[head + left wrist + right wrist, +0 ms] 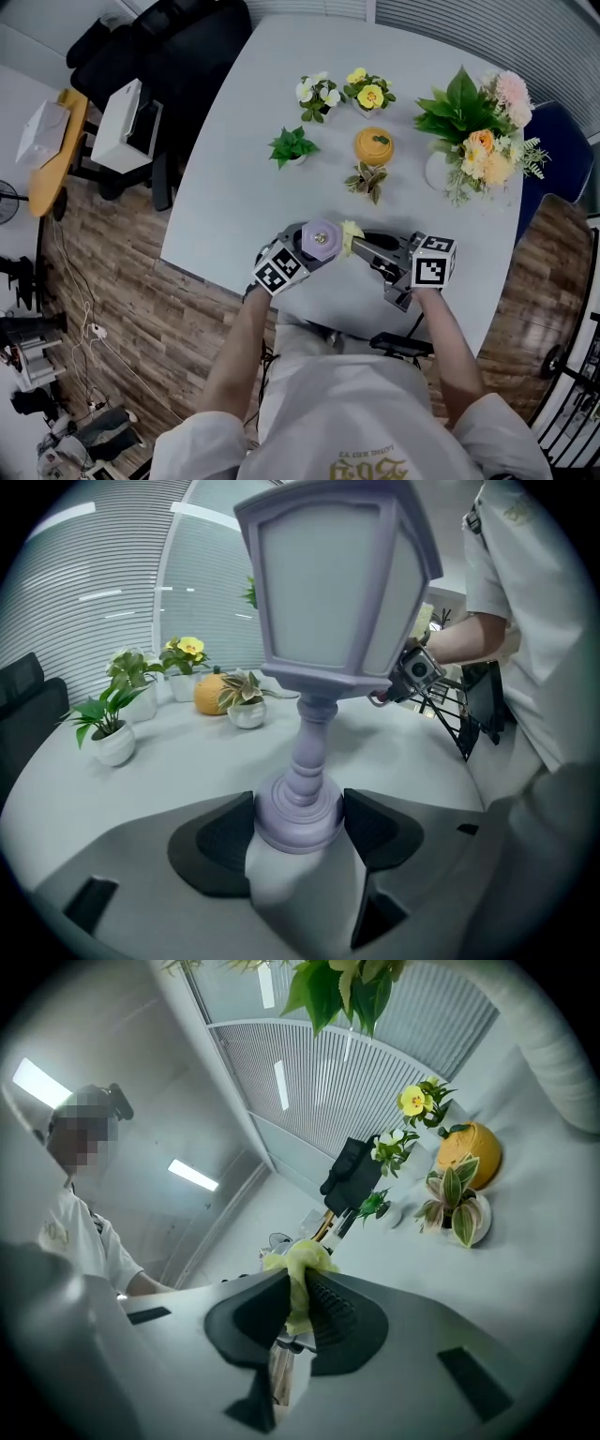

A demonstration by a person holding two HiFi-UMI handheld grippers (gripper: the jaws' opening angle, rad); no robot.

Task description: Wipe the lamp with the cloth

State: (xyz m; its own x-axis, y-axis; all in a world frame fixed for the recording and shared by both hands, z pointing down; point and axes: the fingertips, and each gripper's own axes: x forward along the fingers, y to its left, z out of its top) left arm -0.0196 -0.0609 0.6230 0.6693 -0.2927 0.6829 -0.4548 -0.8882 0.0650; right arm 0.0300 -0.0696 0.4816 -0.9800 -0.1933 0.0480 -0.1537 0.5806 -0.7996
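Left gripper (298, 819) clamped on lamp (333, 583) base; lamp upright, near table (234, 187) front edge. Right gripper (298, 1307) pinches yellow cloth (300, 1262) just beside lamp head. Bare tabletop between lamp and plants (293, 146).

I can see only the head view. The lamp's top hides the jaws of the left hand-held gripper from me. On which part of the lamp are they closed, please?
Observer: The left gripper view shows it. The left hand-held gripper is closed on the round base of the lamp, with one jaw on each side of the base.
Operator: Thank you. Is the cloth really clamped by the other gripper, or is it only lying on it?
Observer: It is clamped. In the right gripper view, the right hand-held gripper pinches the yellow cloth between both jaws, and a bunch of cloth sticks out past the tips.
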